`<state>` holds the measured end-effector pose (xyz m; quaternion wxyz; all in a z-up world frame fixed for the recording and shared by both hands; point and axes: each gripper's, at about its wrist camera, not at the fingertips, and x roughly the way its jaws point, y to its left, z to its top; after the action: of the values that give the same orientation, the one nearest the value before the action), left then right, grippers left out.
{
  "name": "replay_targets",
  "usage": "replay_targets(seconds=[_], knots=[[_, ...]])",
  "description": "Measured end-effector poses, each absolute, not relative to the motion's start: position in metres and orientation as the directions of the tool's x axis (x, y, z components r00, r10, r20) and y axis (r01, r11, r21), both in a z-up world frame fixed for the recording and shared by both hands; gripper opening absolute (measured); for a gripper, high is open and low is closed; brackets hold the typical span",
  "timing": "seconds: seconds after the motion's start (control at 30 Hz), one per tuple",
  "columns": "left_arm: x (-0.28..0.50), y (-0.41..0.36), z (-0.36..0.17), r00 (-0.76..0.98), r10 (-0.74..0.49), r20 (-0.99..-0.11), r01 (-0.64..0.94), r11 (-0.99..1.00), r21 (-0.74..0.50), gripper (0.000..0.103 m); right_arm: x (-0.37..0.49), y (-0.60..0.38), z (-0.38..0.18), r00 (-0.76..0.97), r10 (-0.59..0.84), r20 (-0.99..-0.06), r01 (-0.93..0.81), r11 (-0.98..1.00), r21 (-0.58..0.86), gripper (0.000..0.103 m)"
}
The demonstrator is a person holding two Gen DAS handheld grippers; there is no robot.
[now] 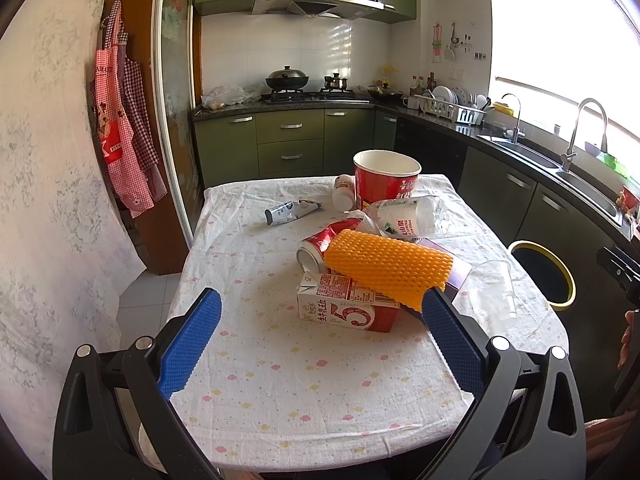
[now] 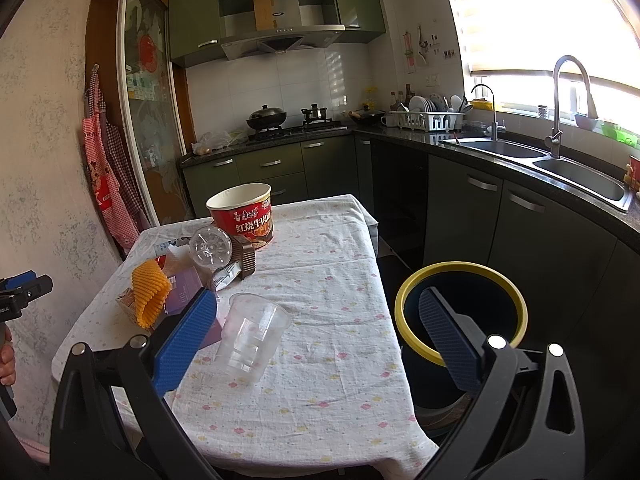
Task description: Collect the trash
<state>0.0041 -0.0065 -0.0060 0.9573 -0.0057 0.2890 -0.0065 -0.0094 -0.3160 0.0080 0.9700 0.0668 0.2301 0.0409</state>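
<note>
While both tools hover above the cloth-covered table (image 1: 248,380), neither grips anything. The left gripper (image 1: 322,336) has its jaws spread wide and empty; directly ahead of its fingertips lies the milk carton (image 1: 344,308), with the orange foam net (image 1: 388,268) resting on it, just beyond the right-hand pad. A crushed red can (image 1: 320,246) lies farther ahead, touching the net. The right gripper (image 2: 320,340) is likewise fully open (nothing between the pads): the clear plastic cup (image 2: 250,336) lies tipped just beside its left-hand pad, and the yellow-rimmed bin (image 2: 460,276) stands behind its right-hand pad, off the table edge. The noodle bowl (image 2: 242,214) stands upright well ahead.
</note>
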Motion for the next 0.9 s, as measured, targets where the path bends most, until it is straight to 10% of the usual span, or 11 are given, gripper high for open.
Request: replay_targets(seconds=[0.9], knots=[[0.121, 0.03, -0.016, 0.797, -0.005, -0.604, -0.025, 0.999, -0.041, 0.099, 0.071, -0.293, 0.019, 0.837, 0.166, -0.521, -0.151, 0.986, 0.071, 0.097]])
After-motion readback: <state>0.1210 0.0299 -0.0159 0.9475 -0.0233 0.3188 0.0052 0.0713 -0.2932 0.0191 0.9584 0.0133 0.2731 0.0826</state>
